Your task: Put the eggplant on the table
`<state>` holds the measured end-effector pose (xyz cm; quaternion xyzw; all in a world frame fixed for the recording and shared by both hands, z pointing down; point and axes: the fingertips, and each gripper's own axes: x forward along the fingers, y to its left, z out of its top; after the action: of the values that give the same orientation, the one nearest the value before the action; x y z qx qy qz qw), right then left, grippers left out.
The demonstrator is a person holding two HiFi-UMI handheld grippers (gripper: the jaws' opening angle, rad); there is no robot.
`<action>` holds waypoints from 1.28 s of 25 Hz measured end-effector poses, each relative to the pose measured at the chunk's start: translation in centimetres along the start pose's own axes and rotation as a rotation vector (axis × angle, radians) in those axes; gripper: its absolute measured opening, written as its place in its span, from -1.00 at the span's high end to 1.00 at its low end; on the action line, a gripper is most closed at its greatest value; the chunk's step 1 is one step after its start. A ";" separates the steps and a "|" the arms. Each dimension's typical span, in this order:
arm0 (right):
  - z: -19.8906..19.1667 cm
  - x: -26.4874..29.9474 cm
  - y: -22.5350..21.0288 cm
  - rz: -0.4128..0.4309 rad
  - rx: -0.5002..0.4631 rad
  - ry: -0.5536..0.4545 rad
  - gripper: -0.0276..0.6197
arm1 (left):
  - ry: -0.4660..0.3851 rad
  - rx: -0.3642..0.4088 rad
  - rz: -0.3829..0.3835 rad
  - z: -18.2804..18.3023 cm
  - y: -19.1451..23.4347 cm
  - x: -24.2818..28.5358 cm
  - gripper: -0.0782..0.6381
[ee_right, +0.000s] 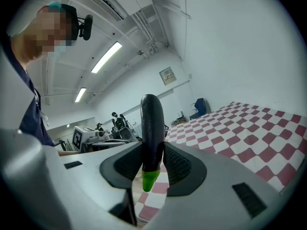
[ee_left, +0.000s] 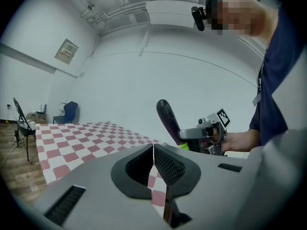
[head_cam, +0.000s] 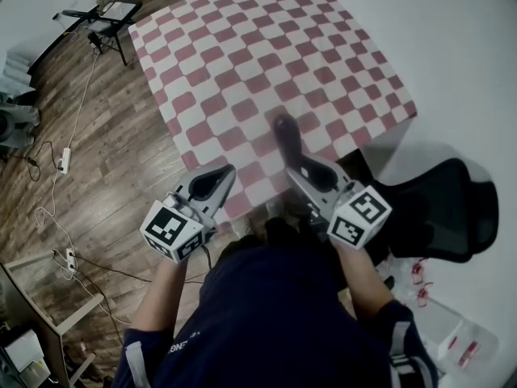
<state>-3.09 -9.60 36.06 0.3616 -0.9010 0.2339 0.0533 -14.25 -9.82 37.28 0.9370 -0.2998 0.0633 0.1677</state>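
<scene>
Eggplant [ee_right: 151, 128]: dark purple and glossy, it is sitting between the pads of the right gripper [ee_right: 152, 151], with its green stem end poking out on the near side and its rounded body rising past the fingertips toward the far side.
Right fingers: both ribbed pads [ee_right: 178, 164] are pressing on the eggplant's lower part and holding it tilted upward.
Left fingers: the left gripper [ee_left: 153, 150] is keeping its two pads closed against each other at the tips, with nothing between them.
Eggplant's place: it is hanging over the near edge of the table [head_cam: 242, 63], above the cloth and not lying on it.
Grippers: both are pointing toward the far side, side by side, the left one just off the table's near left edge and the right one reaching over the near edge.
Hands: the person's hand [ee_left: 229, 140] is holding the right gripper by its handle.
Table: a red-and-white checked cloth is covering it.
Right side: a black office chair [head_cam: 440, 208] is standing just beside the table.
Left side: a wooden floor [head_cam: 105, 136] is carrying cables and a white power strip [head_cam: 65, 162].
</scene>
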 end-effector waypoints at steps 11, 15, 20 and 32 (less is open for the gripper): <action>-1.0 2.0 -9.6 0.026 0.040 0.064 0.47 | 0.090 -0.025 0.041 -1.7 2.2 8.2 0.69; -0.6 2.8 -13.1 0.023 0.039 0.083 0.47 | 0.123 -0.030 0.053 -1.7 2.8 10.7 0.70; -1.9 3.8 -17.8 0.008 0.053 0.113 0.47 | 0.166 -0.043 0.073 -2.8 3.6 13.1 0.69; -8.9 6.7 -29.5 -0.154 0.016 0.295 0.47 | 0.248 -0.065 0.081 -5.5 5.4 17.3 0.70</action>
<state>11.30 -28.28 57.04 0.3916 -0.8512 0.2867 0.1999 -3.44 -21.38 47.67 0.9031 -0.3165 0.1754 0.2312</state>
